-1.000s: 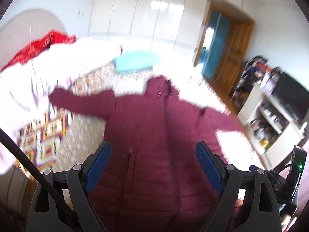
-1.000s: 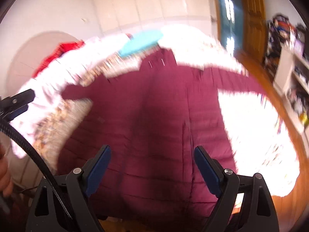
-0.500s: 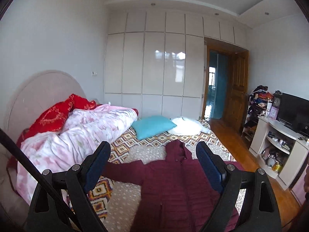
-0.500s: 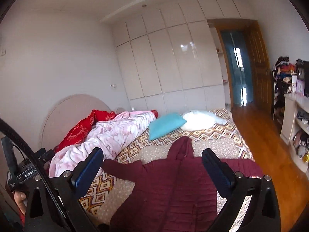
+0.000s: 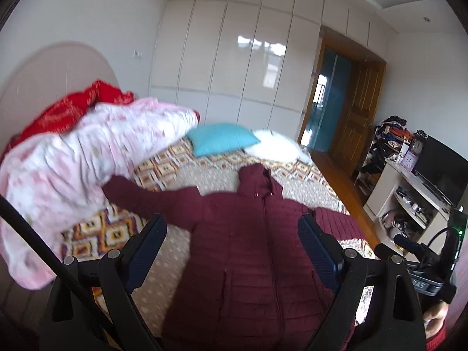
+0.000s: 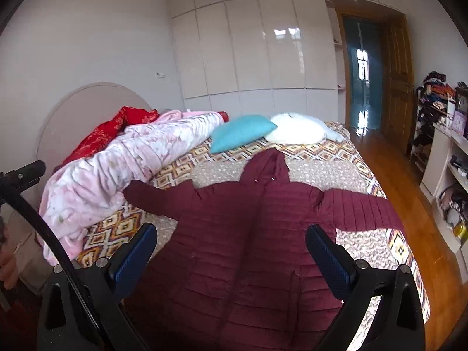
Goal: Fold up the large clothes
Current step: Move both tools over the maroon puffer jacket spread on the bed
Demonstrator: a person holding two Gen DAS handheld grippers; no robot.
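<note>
Two hand-held grippers, left hand-held gripper (image 5: 232, 247) and right hand-held gripper (image 6: 231, 256), are hanging spread wide above the red coat (image 6: 248, 248) lying flat on the bed (image 6: 336, 172).

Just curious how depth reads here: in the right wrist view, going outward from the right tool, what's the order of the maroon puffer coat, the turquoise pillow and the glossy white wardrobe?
1. Maroon puffer coat, spread directly beneath the tool.
2. Turquoise pillow, mid-bed.
3. Glossy white wardrobe, back wall.
</note>
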